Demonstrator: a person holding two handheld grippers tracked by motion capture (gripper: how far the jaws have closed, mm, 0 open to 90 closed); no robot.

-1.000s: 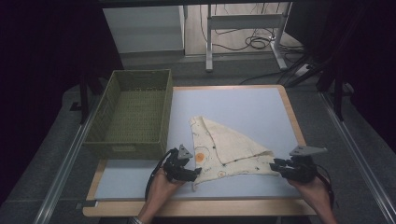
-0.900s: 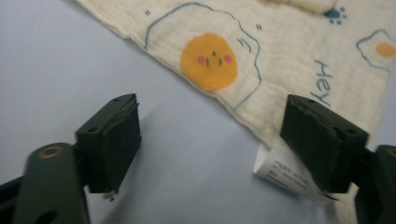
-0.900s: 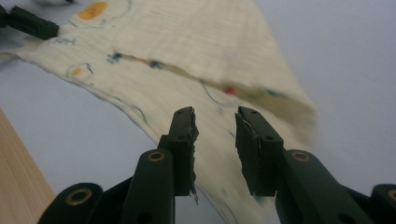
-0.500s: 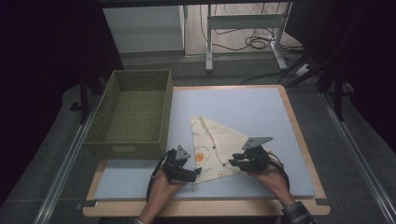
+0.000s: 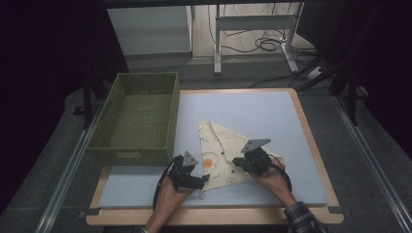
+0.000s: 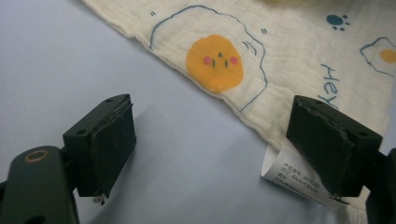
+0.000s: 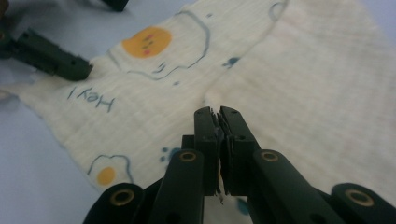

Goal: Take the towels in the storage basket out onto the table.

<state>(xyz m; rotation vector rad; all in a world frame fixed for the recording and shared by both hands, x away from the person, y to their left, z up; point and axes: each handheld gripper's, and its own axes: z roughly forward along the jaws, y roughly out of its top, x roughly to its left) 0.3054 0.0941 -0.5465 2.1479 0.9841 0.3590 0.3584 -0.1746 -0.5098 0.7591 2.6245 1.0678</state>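
A cream cloth [image 5: 221, 141] printed with fried eggs and the word "Hey" lies folded on the blue mat [image 5: 252, 109]. My left gripper [image 5: 203, 180] stands open at the cloth's near left corner. In the left gripper view the left gripper [image 6: 224, 140] has its jaws wide apart, with the white care label [image 6: 289, 179] under the right one. My right gripper [image 5: 237, 162] rests over the cloth's middle. In the right gripper view the right gripper [image 7: 215, 114] is shut, with a folded-over corner of the cloth [image 7: 303, 84] meeting its tips.
A green woven basket [image 5: 131, 155] stands off the mat's left edge, close to my left hand. The table's wooden rim [image 5: 311, 141] runs along the right. Bare mat lies behind the cloth and to its right.
My right gripper has travelled left from the cloth's right corner to its middle, and the cloth's right part now lies folded over. The left gripper has hardly moved.
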